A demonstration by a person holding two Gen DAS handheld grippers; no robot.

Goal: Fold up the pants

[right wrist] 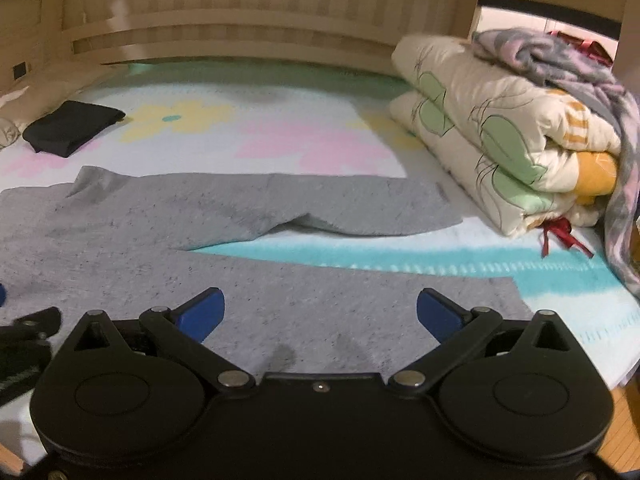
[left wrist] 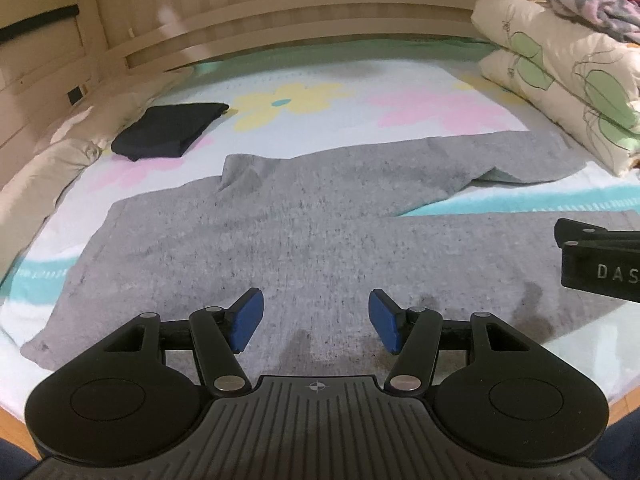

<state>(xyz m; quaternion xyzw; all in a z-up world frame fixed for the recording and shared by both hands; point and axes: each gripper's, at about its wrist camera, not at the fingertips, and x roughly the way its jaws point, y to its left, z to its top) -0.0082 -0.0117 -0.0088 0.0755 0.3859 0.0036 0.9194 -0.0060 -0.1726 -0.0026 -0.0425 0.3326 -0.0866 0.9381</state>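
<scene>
From the left wrist I see my left tongs [left wrist: 316, 322] spread wide and empty, hovering low over the near part of the grey sweatpants [left wrist: 280, 240], which lie flat on the flowered bed sheet [left wrist: 360, 120]. Their long axis runs left to right across me, waistband end at left, legs forking rightward. The right tongs [left wrist: 600, 256] edge in at right.

From the right wrist, my right tongs [right wrist: 320, 316] are likewise spread and empty, above the near leg, whose hem [right wrist: 516, 292] sits just right of them. I judge the right nearer both leg ends, the far leg [right wrist: 320, 204] lying straight ahead.
</scene>
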